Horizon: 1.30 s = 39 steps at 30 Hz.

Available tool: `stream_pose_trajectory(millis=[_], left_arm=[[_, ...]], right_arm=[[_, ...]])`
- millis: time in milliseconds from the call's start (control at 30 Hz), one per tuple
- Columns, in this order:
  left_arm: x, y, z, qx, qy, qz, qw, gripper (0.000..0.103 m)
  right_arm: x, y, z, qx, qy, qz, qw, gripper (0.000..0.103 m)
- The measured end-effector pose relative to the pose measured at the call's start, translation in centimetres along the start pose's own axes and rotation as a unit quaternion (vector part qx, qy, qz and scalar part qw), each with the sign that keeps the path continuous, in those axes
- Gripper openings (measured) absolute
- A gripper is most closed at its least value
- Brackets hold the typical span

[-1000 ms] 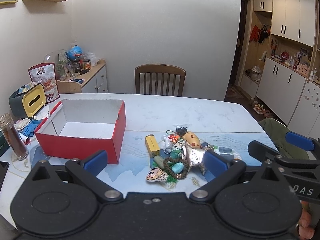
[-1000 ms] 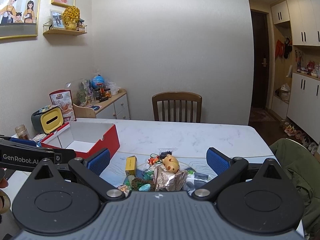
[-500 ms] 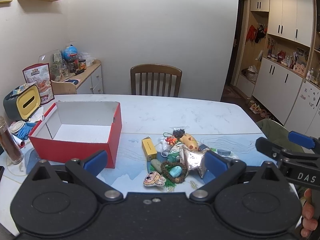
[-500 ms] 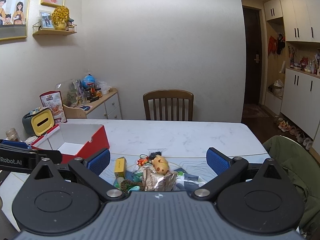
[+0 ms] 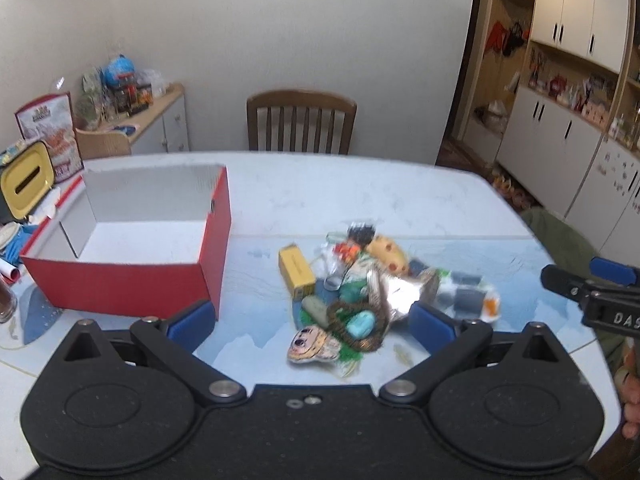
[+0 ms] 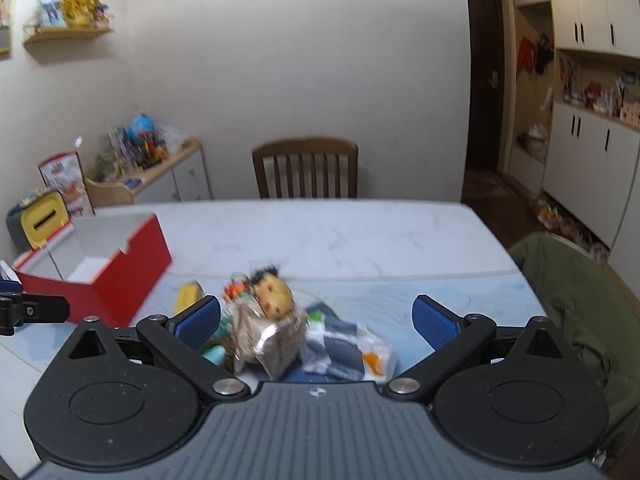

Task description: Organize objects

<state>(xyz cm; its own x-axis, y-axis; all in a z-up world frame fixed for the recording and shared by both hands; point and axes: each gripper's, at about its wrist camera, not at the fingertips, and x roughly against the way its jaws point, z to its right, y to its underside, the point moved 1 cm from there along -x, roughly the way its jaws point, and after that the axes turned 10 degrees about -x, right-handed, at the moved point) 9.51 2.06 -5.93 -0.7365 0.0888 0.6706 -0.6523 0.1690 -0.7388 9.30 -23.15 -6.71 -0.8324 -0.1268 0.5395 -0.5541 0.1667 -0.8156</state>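
A pile of small objects (image 5: 360,288) lies on the blue mat: a yellow box (image 5: 296,270), a silver foil bag (image 5: 400,292), a bead bracelet around a teal piece (image 5: 356,324), a flat face toy (image 5: 310,346) and a yellow spotted toy (image 5: 386,254). An empty red box (image 5: 132,248) stands open to the left. My left gripper (image 5: 312,326) is open, just short of the pile. My right gripper (image 6: 316,320) is open too, with the foil bag (image 6: 268,340) and a white packet (image 6: 348,352) between its fingers but not touching them.
A wooden chair (image 5: 300,124) stands at the table's far side. A yellow-lidded tissue box (image 5: 26,178) and a jar (image 5: 6,304) sit left of the red box. A green jacket (image 6: 580,312) hangs on a chair at the right. The white table (image 5: 340,196) stretches beyond the pile.
Both grippers have moved forward and down toward the pile, which now looks larger and lies between the fingers. Neither has closed. The objects have not moved.
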Motion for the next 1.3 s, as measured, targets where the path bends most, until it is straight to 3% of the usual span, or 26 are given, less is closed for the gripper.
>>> stream_pose_trajectory(millis=[233,667,833,1033,1133,1300], left_arm=[[-5.1,1.1,-0.5,-0.012,0.027,-0.038,0.9988,0.103],[-11.6,2.7,-0.8,-0.051,0.049,-0.091,0.9934,0.102],[-13.4,3.1,-0.2,-0.072,0.055,-0.103,0.9905,0.102],[-14.8,3.4,0.5,-0.089,0.061,-0.109,0.9881,0.100],[-15.3,3.4,0.4,-0.090,0.059,-0.111,0.9880,0.096],[-15.7,3.5,0.5,-0.093,0.061,-0.115,0.9872,0.081]], right_arm=[[-4.5,1.1,0.4,0.032,0.036,-0.029,0.998,0.102],[-14.4,2.3,3.1,0.107,0.046,-0.111,0.987,0.101],[-17.1,2.8,4.3,0.094,0.053,-0.143,0.984,0.097],[-18.6,3.4,4.3,0.102,0.046,-0.164,0.980,0.085],[-18.7,3.4,4.3,0.096,0.037,-0.166,0.981,0.072],[-18.6,3.3,4.3,0.095,0.030,-0.161,0.982,0.057]])
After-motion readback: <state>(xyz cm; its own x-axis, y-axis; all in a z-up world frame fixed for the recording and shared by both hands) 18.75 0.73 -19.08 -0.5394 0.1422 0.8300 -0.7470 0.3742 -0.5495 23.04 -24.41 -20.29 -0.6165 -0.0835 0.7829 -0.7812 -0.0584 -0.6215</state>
